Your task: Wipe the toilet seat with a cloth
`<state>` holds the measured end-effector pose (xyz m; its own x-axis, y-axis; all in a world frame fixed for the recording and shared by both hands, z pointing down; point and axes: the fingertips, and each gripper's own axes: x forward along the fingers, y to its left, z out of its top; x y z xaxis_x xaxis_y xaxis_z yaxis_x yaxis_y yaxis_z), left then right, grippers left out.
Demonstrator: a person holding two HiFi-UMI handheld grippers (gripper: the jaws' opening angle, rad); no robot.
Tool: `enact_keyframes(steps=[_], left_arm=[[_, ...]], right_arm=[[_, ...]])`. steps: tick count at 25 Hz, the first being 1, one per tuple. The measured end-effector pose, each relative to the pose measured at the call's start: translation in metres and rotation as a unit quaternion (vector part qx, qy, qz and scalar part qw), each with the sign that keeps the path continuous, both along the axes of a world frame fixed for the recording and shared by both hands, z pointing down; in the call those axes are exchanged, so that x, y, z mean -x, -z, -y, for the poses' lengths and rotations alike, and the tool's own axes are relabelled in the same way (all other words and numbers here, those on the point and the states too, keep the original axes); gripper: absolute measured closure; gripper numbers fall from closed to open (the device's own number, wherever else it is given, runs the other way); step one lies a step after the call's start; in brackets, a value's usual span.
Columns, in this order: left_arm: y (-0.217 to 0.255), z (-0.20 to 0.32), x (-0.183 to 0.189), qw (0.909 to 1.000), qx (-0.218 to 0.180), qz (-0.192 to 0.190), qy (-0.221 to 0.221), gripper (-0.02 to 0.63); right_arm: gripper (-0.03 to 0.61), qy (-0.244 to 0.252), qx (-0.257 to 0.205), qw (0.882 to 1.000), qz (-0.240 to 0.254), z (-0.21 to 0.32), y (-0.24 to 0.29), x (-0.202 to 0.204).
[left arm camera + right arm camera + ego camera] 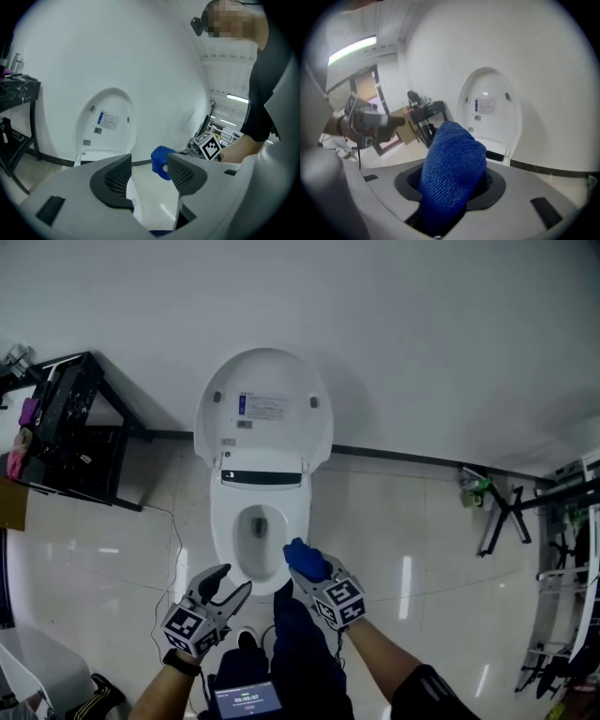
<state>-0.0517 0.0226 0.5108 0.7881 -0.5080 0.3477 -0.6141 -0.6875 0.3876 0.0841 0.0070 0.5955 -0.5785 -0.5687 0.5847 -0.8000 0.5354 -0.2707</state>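
A white toilet (231,521) stands against the wall with its lid (263,407) raised; the lid (106,124) (490,108) shows in both gripper views. My right gripper (302,562) is shut on a folded blue cloth (306,560) (451,164) (161,161) and hovers over the bowl's front right rim. My left gripper (230,583) (149,174) is open and empty, held just off the bowl's front left edge.
A black metal rack (70,432) with small items stands left of the toilet. A folded stand (502,512) and a white frame (567,587) are at the right. A thin cable (176,549) runs on the glossy floor beside the bowl. My dark trousers (300,657) are below.
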Motion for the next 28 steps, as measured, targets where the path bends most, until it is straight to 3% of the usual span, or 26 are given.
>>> enact_keyframes(steps=[5, 10, 14, 21, 28], left_arm=[[0.055, -0.025, 0.024, 0.9992, -0.037, -0.013, 0.0, 0.371], [0.102, -0.069, 0.052, 0.9972, -0.067, -0.032, -0.012, 0.371], [0.118, -0.114, 0.077, 0.9967, -0.067, -0.044, -0.013, 0.371], [0.129, -0.186, 0.111, 0.9975, -0.045, -0.054, -0.002, 0.371], [0.158, -0.234, 0.108, 0.9965, -0.058, -0.06, -0.003, 0.371]], right_arm=[[0.367, -0.103, -0.027, 0.991, 0.081, -0.013, 0.093, -0.019], [0.367, -0.152, -0.061, 0.98, 0.109, -0.073, 0.16, -0.02], [0.367, -0.172, -0.066, 0.975, 0.126, -0.136, 0.197, -0.003], [0.367, -0.177, -0.065, 0.965, 0.181, -0.218, 0.252, 0.028], [0.368, -0.131, -0.084, 0.975, 0.16, -0.278, 0.279, 0.056]])
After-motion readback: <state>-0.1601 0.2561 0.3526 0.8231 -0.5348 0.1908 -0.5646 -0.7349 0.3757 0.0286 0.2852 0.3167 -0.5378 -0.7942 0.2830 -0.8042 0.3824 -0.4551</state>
